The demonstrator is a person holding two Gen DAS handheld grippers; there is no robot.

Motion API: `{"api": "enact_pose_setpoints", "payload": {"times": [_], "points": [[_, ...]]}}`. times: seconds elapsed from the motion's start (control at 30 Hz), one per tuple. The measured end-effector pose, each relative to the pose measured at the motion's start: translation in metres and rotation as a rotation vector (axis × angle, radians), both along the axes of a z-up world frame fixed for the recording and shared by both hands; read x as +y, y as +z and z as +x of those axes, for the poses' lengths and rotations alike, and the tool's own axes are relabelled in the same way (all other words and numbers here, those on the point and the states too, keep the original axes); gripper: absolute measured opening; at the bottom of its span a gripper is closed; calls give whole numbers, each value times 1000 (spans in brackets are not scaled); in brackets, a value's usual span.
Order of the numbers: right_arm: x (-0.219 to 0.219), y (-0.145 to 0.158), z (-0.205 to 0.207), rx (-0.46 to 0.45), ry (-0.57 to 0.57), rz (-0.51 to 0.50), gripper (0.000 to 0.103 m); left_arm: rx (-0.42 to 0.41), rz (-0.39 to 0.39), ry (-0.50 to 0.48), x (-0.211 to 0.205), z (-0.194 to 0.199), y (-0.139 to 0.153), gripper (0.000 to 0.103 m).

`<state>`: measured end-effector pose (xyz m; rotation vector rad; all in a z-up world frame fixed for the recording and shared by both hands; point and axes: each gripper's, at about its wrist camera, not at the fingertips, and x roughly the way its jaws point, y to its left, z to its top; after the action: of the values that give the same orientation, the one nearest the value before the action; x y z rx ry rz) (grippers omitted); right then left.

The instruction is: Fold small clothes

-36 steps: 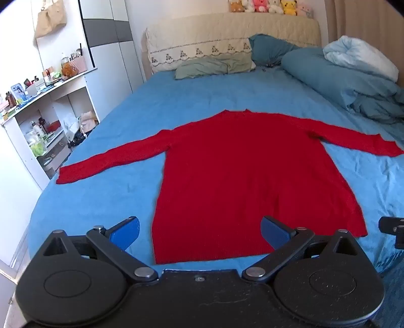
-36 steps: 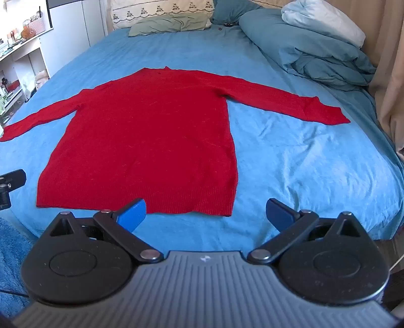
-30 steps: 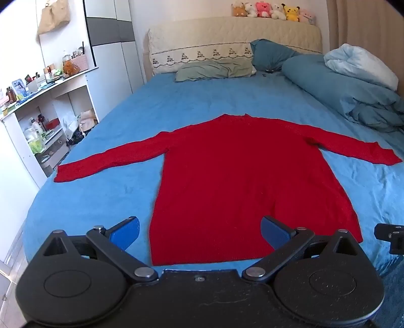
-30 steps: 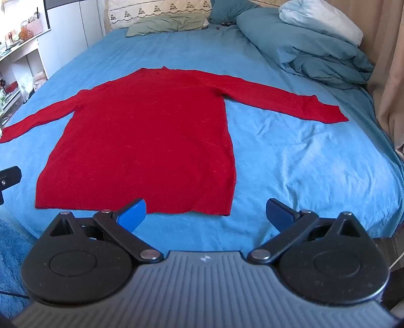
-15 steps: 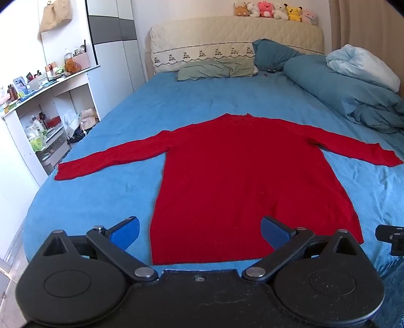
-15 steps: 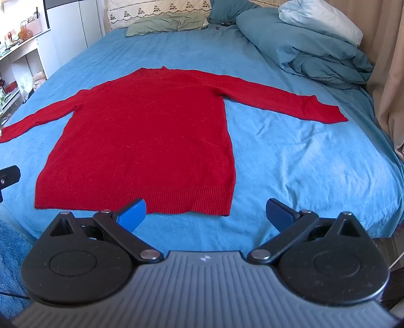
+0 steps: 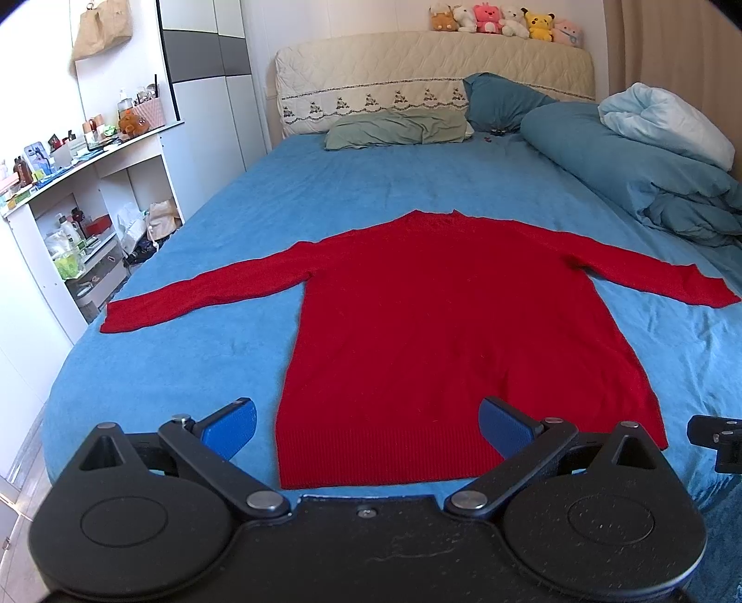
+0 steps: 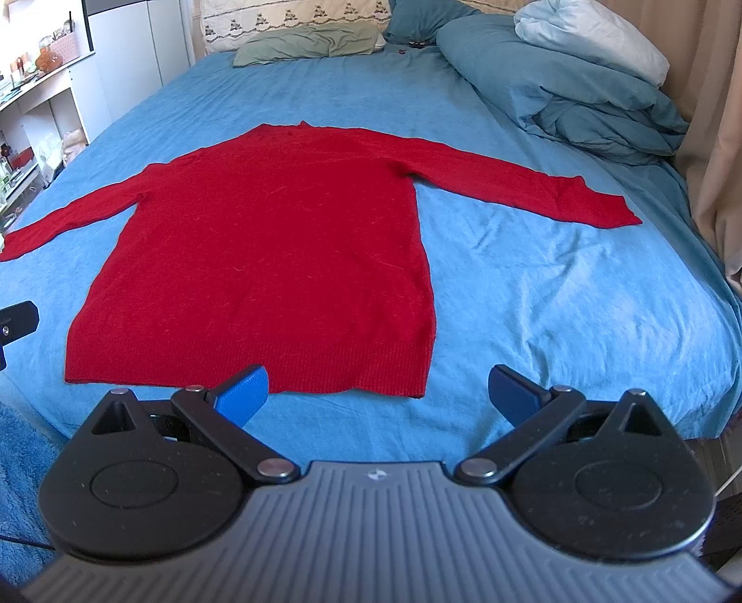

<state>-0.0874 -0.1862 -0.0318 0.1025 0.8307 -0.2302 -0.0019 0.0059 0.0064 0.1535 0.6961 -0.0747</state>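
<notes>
Left wrist: red sweater (image 7: pixel 445 334) flat, hem nearest; left gripper (image 7: pixel 366 424), right gripper (image 8: pixel 378 394) spread, probably above hem

Red sweater (image 7: pixel 445 324) flat before the gaping left tool (image 7: pixel 366 424).

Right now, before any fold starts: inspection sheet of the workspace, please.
Surface: blue bed sheet, lightly wrinkled.
Job's things: red knit long-sleeved sweater lying flat, both sleeves spread, hem nearest the claws.
Clutter: green pillow, bunched blue duvet at the right edge.
Grippers: left claw open over the hem; right claw open, empty.
Cables: nothing seen.
Surroundings: white shelf unit with bottles, plush toys on the headboard.
</notes>
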Motion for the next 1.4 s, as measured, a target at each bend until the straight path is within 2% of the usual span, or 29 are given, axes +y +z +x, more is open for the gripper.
{"api": "enact_pose_setpoints", "payload": {"times": [1.4], "points": [[2,-3,1,5,-4,2,103,-4,-2,0,4,-1,-2,103]]}}
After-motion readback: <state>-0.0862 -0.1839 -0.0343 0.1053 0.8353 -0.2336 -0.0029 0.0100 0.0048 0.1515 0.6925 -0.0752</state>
